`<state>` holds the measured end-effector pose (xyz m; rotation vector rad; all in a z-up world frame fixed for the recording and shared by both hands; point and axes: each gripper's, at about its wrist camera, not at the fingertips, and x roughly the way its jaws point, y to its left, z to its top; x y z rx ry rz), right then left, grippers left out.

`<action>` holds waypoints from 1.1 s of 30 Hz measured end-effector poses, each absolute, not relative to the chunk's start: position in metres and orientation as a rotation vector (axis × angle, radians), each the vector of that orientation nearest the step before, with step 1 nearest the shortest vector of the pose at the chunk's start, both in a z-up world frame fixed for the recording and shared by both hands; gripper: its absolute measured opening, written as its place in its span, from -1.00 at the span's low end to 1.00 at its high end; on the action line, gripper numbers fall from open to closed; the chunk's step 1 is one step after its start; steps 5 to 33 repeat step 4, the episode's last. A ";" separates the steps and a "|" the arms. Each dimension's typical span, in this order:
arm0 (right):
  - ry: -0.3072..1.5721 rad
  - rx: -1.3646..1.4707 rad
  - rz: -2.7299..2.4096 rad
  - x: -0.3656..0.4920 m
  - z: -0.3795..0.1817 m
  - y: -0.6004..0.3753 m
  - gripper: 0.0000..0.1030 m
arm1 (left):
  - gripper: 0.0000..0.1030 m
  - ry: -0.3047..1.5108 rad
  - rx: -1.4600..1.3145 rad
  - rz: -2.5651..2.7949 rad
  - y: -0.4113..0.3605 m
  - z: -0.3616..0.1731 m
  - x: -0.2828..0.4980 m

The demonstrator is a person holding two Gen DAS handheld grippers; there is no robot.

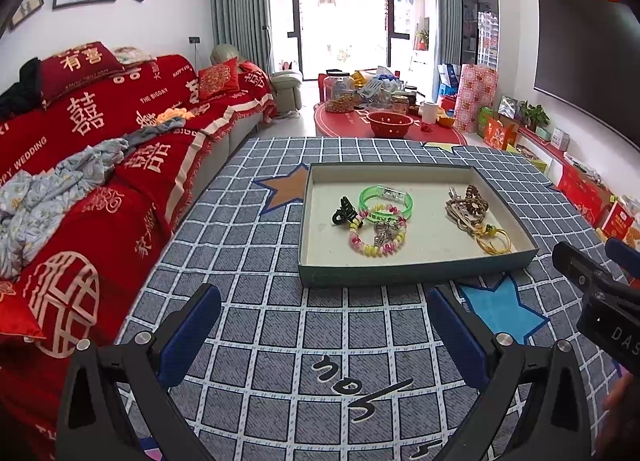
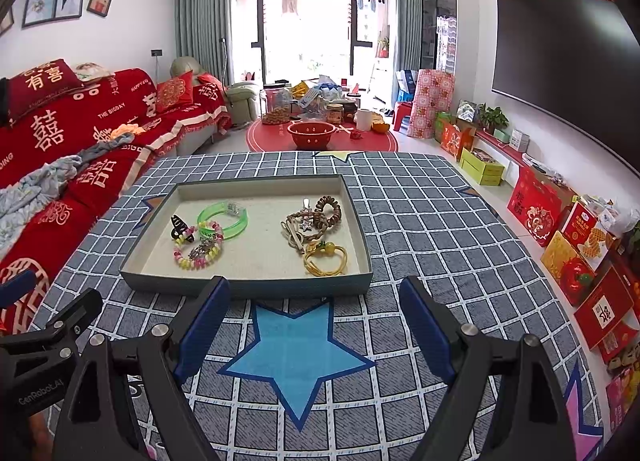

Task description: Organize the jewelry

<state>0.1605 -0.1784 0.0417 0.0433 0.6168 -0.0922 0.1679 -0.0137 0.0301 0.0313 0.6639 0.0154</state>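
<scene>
Jewelry [image 2: 256, 233] in tray [image 2: 248, 283], grippers open

Under the claws and running ahead of them spreads a blue-grey cloth with a white grid and printed stars [image 2: 420, 213], one light blue star [image 2: 294, 357] lying straight between the right claw's fingers. Off to the claws' left stands a long sofa under a red cover with pale Chinese lettering [image 1: 80, 133], crumpled pale blue floral fabric [image 1: 44, 197] heaped on it. Far ahead a red plastic colander [image 2: 311, 134] sits on a round red mat [image 2: 276, 137], and to the right a large dark wall screen [image 2: 560, 69] hangs above stacked red gift boxes [image 2: 536, 207].
</scene>
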 end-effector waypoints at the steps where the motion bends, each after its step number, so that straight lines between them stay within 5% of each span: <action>1: 0.617 0.044 -0.092 0.160 0.042 -0.178 0.72 | 1.00 0.669 0.020 0.013 -0.012 0.030 0.169; 33: 0.619 0.045 -0.091 0.159 0.041 -0.176 0.72 | 1.00 0.672 0.019 0.003 -0.011 0.029 0.169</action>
